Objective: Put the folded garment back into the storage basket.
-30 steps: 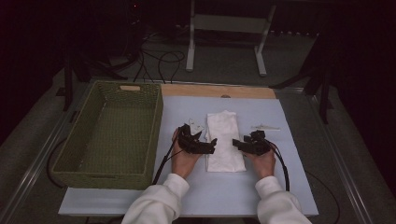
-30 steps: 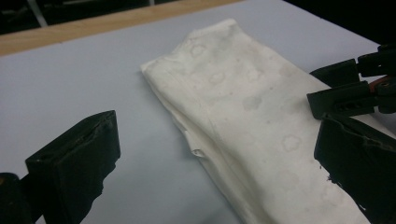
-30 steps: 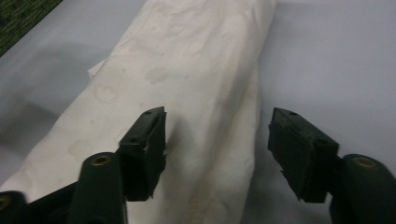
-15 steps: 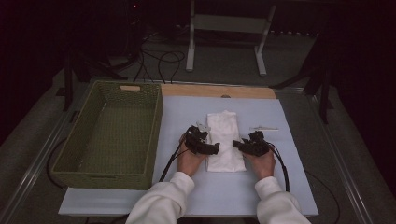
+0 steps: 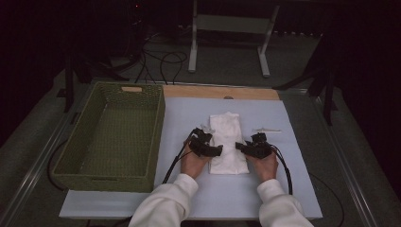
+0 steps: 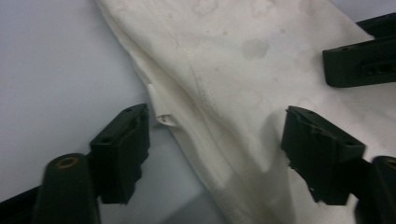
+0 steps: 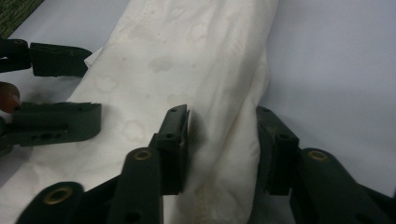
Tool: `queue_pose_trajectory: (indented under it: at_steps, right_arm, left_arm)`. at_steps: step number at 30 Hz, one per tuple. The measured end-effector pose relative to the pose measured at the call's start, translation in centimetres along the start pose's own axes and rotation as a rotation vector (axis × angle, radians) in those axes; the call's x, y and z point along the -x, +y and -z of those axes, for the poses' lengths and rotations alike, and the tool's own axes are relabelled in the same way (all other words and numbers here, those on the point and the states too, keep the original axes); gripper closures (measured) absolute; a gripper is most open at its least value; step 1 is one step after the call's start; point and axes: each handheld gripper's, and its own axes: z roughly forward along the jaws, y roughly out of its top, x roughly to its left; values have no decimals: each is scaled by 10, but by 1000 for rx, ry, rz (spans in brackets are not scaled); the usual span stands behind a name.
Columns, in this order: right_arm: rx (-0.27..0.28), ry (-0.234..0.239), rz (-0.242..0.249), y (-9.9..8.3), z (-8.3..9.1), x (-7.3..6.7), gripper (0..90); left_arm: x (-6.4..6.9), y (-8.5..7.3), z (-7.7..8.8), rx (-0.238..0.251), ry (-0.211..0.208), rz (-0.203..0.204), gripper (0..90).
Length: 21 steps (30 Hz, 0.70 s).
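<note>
Bench [image 5: 293, 189] under pale sheet. Green woven basket [image 5: 113, 137] at left. White stained cloth [image 5: 228, 142] folded lengthwise, mid-sheet, right of basket. Left gripper [image 5: 213, 150] at cloth's left edge, jaws apart, just been closing, cloth edge between, unpinched. Right gripper [image 5: 242, 147] at right edge, jaws just been closing, bunched fold between, pads seemingly pressing it.

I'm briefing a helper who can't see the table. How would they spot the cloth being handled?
Start at the green woven basket on the left; beside it lies a pale blue mat. The white cloth lies folded in a long strip at the mat's middle, faintly stained, the one soft thing there.
</note>
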Motion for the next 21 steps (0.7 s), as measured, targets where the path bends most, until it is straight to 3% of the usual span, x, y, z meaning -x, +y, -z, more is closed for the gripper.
queue_pose_trajectory:
  at_steps: [6,13,21]
  right_arm:
    - [-8,13,-7,0,0,0,663]
    - [-6,17,-19,0,0,-1,745]
    - [4,11,-18,0,1,-3,782]
  left_arm:
    - [0,0,0,7,-10,18,462]
    - [-1,1,0,8,-33,77,694]
    - [0,1,0,12,-50,90,821]
